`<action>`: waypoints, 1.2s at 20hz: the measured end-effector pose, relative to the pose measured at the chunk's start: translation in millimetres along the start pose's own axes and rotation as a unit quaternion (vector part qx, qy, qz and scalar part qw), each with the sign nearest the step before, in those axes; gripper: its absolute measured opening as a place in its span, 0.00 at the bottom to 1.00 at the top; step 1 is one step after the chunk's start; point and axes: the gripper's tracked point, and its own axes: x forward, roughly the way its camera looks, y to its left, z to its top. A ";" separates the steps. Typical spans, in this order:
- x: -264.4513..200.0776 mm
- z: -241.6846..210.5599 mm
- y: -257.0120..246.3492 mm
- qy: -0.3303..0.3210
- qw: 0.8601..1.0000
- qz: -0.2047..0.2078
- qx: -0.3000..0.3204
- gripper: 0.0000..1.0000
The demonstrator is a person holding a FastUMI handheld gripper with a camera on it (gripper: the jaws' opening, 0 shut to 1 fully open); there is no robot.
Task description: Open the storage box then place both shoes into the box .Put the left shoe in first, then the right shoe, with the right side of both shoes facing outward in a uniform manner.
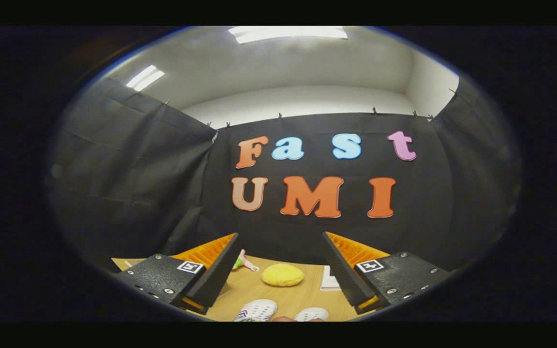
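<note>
Shoes, two, pale with striped sides: one shoe (pixel 256 310) lies on the table (pixel 302 295) nearest the tool (pixel 279 244), its toe cap and coloured side stripes showing; the second shoe (pixel 311 314) sits just beside it, close but whether touching cannot be told. Both are cut off low in the gripper view, so which is left and which right cannot be judged from here.

Tool: fingers spread wide apart, nothing between them, held high above the table and aimed at the booth wall rather than down. This reads as a ready posture before any approach; the wide gap suits a first reach for a box lid or a shoe.

Other items, placed from the shoes: a yellow sponge (pixel 283 274), rounded and soft-looking, lies beyond them toward the wall. A small pink-and-green toy (pixel 242 263) lies beyond and to one side, close by one tool finger. A flat white object (pixel 329 279), possibly part of the storage box, lies beyond on the other side, mostly hidden by the other finger; its identity is uncertain.

Task status, as a judgement: no step done; shoes untouched on the table.
</note>
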 end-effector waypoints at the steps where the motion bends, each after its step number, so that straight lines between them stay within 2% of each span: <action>1: 2.3 -7.4 6.4 0.010 1.000 0.009 0.006 0.99; 6: 18.0 -59.2 44.5 0.082 0.994 0.058 0.046 0.99; 11: 31.1 -117.4 89.2 0.167 0.975 0.110 0.095 0.98; 19: 40.6 -198.1 159.5 0.311 0.910 0.178 0.207 0.99; 24: 40.8 -239.0 187.0 0.384 0.851 0.196 0.301 0.99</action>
